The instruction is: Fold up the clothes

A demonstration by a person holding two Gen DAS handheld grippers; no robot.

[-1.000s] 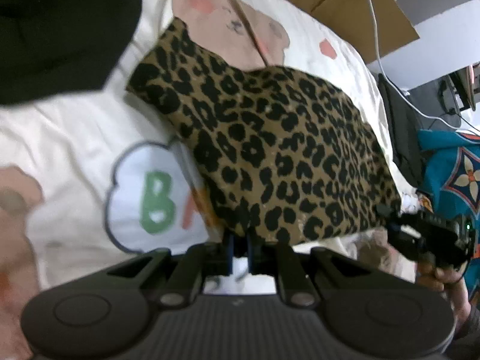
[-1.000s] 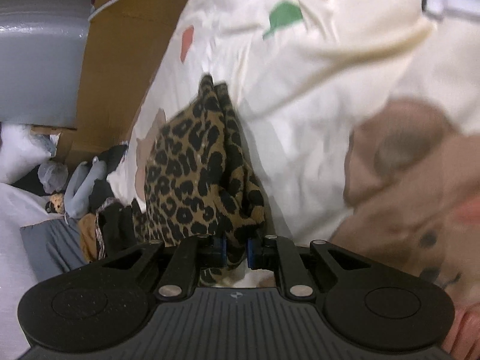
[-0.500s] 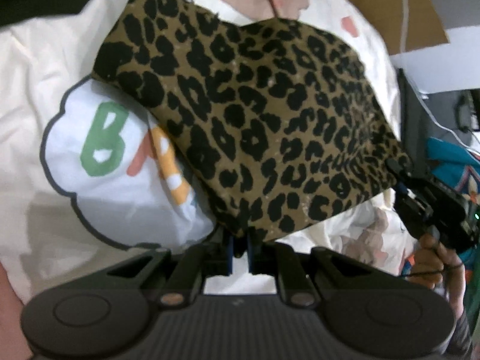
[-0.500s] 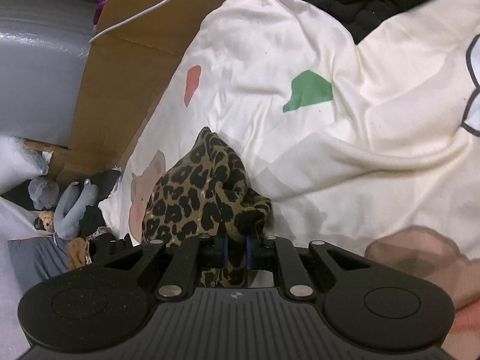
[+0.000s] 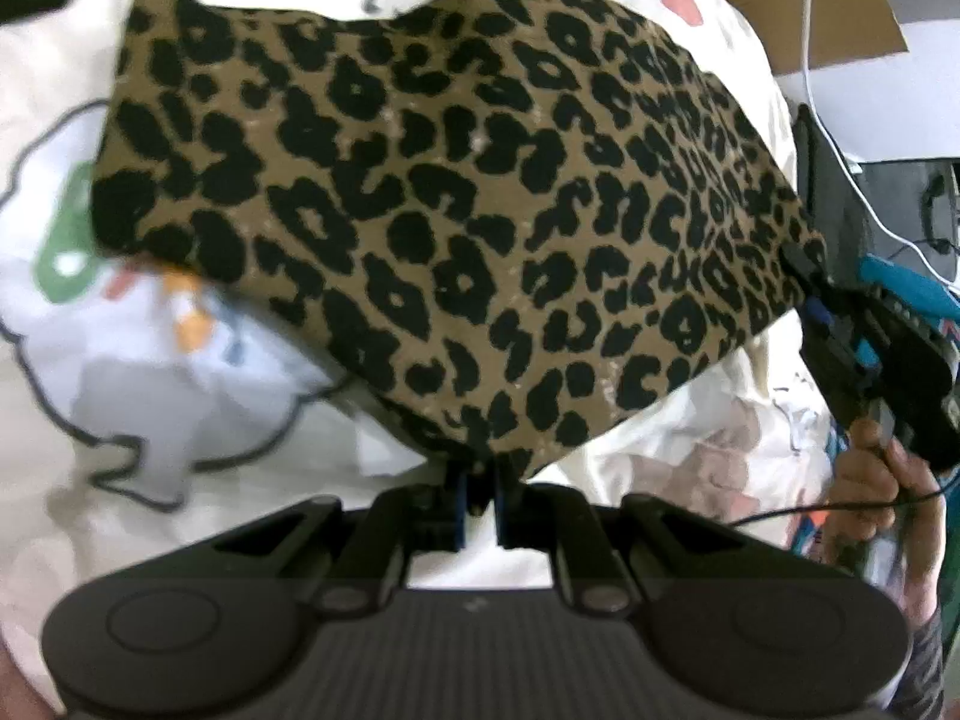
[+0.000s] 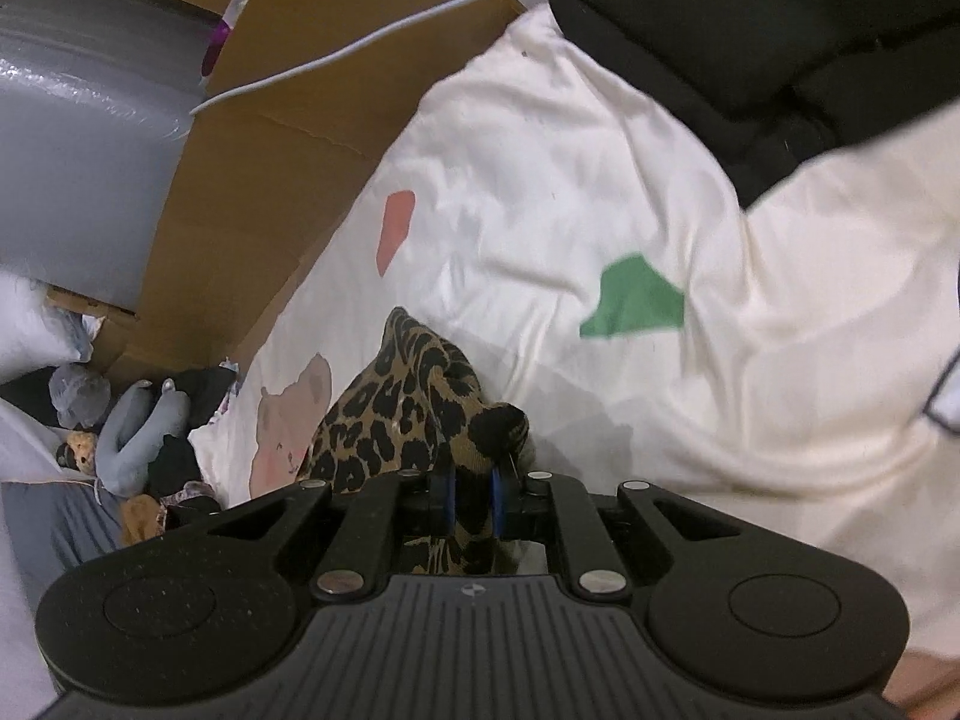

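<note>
A leopard-print garment (image 5: 456,228) hangs stretched between both grippers above a cream bedsheet (image 5: 180,396) printed with bears and letters. My left gripper (image 5: 479,483) is shut on its near bottom edge. At the right of the left wrist view, my right gripper (image 5: 810,294) pinches the garment's far corner, held by a person's hand (image 5: 870,468). In the right wrist view the right gripper (image 6: 471,495) is shut on a bunched corner of the leopard-print garment (image 6: 396,426), which drapes away to the left.
A black garment (image 6: 780,30) lies on the sheet (image 6: 600,180) at the upper right. Brown cardboard (image 6: 240,210), a white cable (image 6: 360,48) and a grey wrapped box (image 6: 78,138) stand beyond the bed edge. Toys and dark clothes (image 6: 138,438) are piled on the floor.
Both grippers carried the stretched leopard garment across the sheet toward the far side. The cloth now fills more of the left view and the black garment has left that view.
</note>
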